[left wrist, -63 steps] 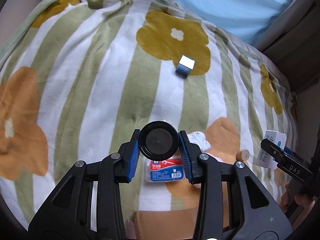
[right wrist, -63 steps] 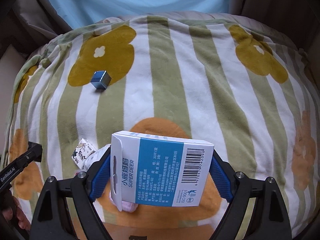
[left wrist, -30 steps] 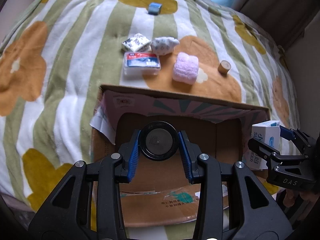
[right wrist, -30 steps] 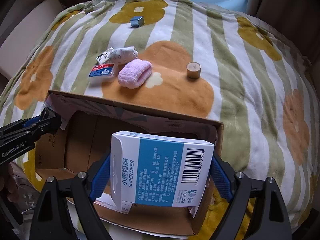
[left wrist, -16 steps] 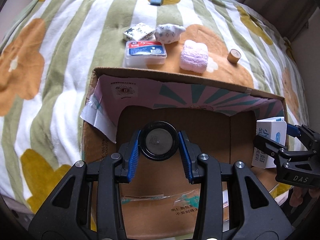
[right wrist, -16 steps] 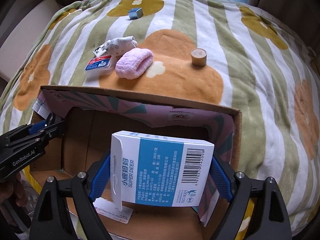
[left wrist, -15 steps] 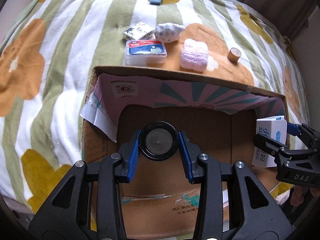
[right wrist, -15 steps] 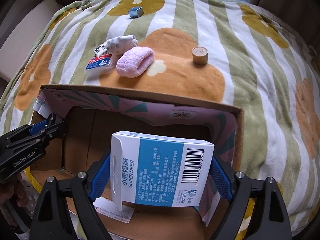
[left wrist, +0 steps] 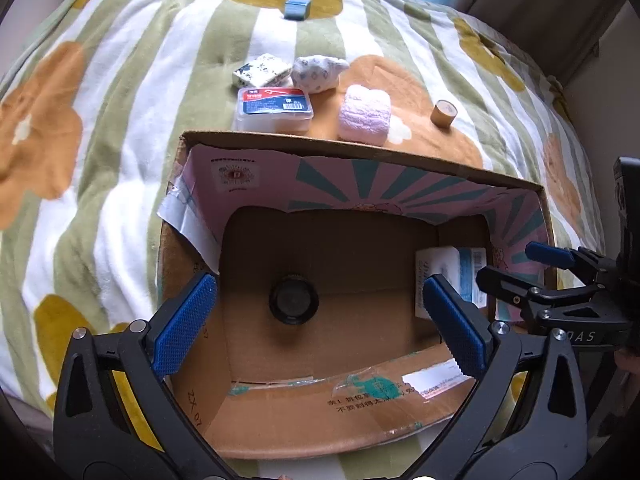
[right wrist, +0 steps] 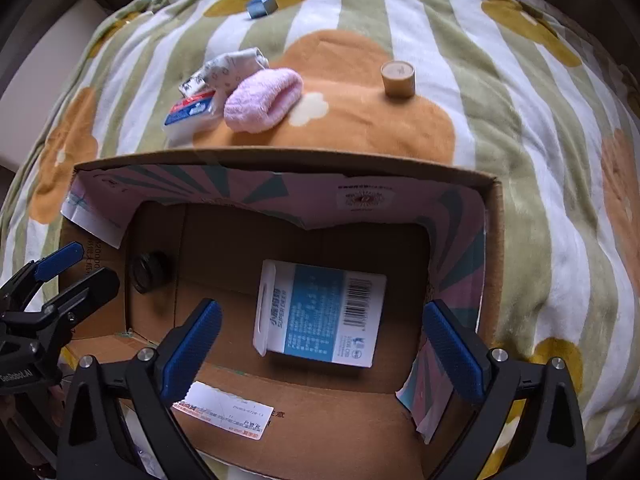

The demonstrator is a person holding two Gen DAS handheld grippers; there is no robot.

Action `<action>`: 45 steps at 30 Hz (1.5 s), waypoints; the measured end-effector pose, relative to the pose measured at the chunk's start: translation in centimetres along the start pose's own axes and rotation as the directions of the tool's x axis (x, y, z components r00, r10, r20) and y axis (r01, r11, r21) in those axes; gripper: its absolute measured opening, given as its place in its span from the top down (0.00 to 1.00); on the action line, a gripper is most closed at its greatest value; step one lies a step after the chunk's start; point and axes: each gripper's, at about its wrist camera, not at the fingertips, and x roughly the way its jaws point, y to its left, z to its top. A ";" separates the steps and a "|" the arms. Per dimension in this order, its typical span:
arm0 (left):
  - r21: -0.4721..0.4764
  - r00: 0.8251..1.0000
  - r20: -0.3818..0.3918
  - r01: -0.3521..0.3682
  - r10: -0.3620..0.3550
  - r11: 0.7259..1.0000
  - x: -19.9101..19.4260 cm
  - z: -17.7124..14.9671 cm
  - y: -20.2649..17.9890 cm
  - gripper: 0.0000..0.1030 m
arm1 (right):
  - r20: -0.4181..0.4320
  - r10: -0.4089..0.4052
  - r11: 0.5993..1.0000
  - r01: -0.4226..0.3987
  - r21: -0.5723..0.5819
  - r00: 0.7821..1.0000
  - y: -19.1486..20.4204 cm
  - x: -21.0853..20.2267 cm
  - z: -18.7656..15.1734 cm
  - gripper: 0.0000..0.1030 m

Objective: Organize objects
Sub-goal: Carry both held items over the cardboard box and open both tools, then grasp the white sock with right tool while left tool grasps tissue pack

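An open cardboard box (left wrist: 360,152) (right wrist: 280,160) lies on the flowered blanket. A round black jar (left wrist: 294,303) (right wrist: 149,272) lies on its floor at the left. A white and blue carton (right wrist: 320,318) (left wrist: 452,268) lies on the floor at the right. My left gripper (left wrist: 320,328) is open and empty above the jar. My right gripper (right wrist: 320,340) is open and empty above the carton.
Beyond the box on the blanket (left wrist: 100,128) lie a red-labelled plastic case (left wrist: 274,108), a patterned packet (left wrist: 262,70), a rolled patterned sock (left wrist: 318,72), a pink roll of cloth (left wrist: 365,114), a small tan cylinder (left wrist: 443,112) and a small blue cube (left wrist: 296,8).
Both grippers opened. The black jar dropped from the left one and the carton from the right one onto the box floor.
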 end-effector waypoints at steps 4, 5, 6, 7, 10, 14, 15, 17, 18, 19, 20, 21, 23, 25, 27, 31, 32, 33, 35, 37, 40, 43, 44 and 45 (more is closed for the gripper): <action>-0.014 1.000 0.001 0.002 -0.002 1.000 -0.8 0.0 0.3 0.00 | 0.000 0.015 1.000 -0.015 0.009 1.000 -0.2 -0.8 -0.4 0.02; -0.020 1.000 0.003 0.002 -0.002 1.000 -1.1 0.0 0.4 0.00 | -0.014 0.018 1.000 -0.018 0.012 1.000 -0.2 -0.8 -0.3 0.02; -0.023 1.000 0.007 0.003 -0.002 1.000 -1.3 0.1 0.5 0.00 | -0.035 0.026 1.000 -0.026 0.012 0.999 -0.2 -0.9 -0.3 0.02; -0.025 1.000 0.011 0.003 -0.003 1.000 -1.6 0.2 0.6 0.00 | -0.063 0.040 0.999 -0.040 0.009 0.997 -0.1 -0.8 -0.2 0.02; -0.023 1.000 0.025 -0.003 0.003 1.000 -2.2 0.5 0.8 0.00 | -0.059 0.061 0.998 -0.059 0.022 0.996 -0.2 -1.3 0.0 0.02; -0.014 0.999 0.033 -0.021 0.021 1.000 -2.5 1.0 1.0 0.00 | -0.025 0.069 0.997 -0.068 0.034 0.997 -0.2 -2.1 0.4 0.02; -0.011 0.999 0.033 -0.027 0.027 1.000 -2.5 1.1 1.0 0.00 | -0.015 0.068 0.997 -0.068 0.037 0.998 -0.2 -2.3 0.5 0.02; -0.009 0.998 0.041 -0.044 0.044 0.999 -2.7 1.3 1.0 0.00 | 0.002 0.067 0.997 -0.067 0.036 0.998 -0.1 -2.6 0.7 0.02; -0.010 0.998 0.047 -0.047 0.047 0.999 -2.8 1.3 1.1 0.00 | 0.007 0.068 0.997 -0.068 0.032 0.998 0.0 -2.8 0.8 0.02; -0.010 0.998 0.050 -0.046 0.046 0.999 -2.9 1.5 1.2 0.00 | 0.010 0.067 0.997 -0.067 0.029 0.998 0.1 -2.9 1.0 0.02; -0.007 0.998 0.049 -0.043 0.043 0.999 -3.0 1.6 1.3 0.00 | 0.015 0.065 0.998 -0.065 0.025 0.998 0.2 -3.0 1.1 0.02; -0.007 0.998 0.049 -0.041 0.041 0.999 -3.1 1.8 1.3 0.00 | 0.020 0.067 0.997 -0.067 0.023 0.998 0.3 -3.2 1.2 0.02; -0.005 0.998 0.051 -0.033 0.034 0.999 -3.3 2.3 1.6 0.00 | 0.034 0.073 0.997 -0.073 0.022 0.997 0.4 -3.6 1.6 0.02; -0.003 0.998 0.057 -0.030 0.030 1.000 -3.6 2.9 1.8 0.00 | 0.046 0.081 0.996 -0.082 0.023 0.996 0.4 -4.0 2.2 0.02; -0.003 0.998 0.066 -0.023 0.024 1.000 -4.2 3.8 2.2 0.00 | 0.060 0.081 0.996 -0.082 0.022 0.995 0.4 -4.6 2.9 0.02; 0.024 0.995 0.092 -0.033 0.031 0.999 -5.2 5.9 2.5 0.00 | 0.096 0.074 0.997 -0.074 -0.001 0.993 0.5 -6.0 4.9 0.02; 0.034 0.995 0.098 -0.038 0.035 0.999 -5.4 6.6 2.6 0.00 | 0.105 0.071 0.997 -0.069 -0.014 0.992 0.6 -6.4 5.5 0.02; 0.043 0.994 0.100 -0.036 0.031 0.998 -5.7 7.3 2.7 0.00 | 0.115 0.067 0.998 -0.064 -0.026 0.991 0.6 -6.8 6.1 0.02; 0.070 0.994 0.109 -0.026 0.018 0.997 -6.2 8.9 3.1 0.00 | 0.127 0.077 0.996 -0.070 -0.055 0.989 0.6 -7.3 7.3 0.02; 0.108 0.993 0.121 -0.021 0.008 0.994 -6.5 10.6 3.5 0.00 | 0.133 0.084 0.994 -0.073 -0.085 0.988 0.7 -7.7 8.6 0.02; 0.162 0.992 0.125 -0.012 -0.008 0.987 -6.5 13.1 4.0 0.00 | 0.133 0.093 0.986 -0.073 -0.152 0.987 0.9 -7.9 11.0 0.02; 0.209 0.994 0.106 0.001 -0.024 0.978 -5.3 15.7 4.7 0.00 | 0.122 0.124 0.974 -0.097 -0.203 0.985 1.1 -7.7 13.4 0.02; 0.229 0.995 0.099 0.005 -0.028 0.973 -4.6 16.6 4.8 0.00 | 0.120 0.131 0.972 -0.104 -0.213 0.984 1.2 -7.6 14.1 0.02; 0.248 0.996 0.088 0.012 -0.035 0.969 -3.9 17.3 4.9 0.00 | 0.112 0.145 0.967 -0.117 -0.225 0.983 1.3 -7.3 15.0 0.02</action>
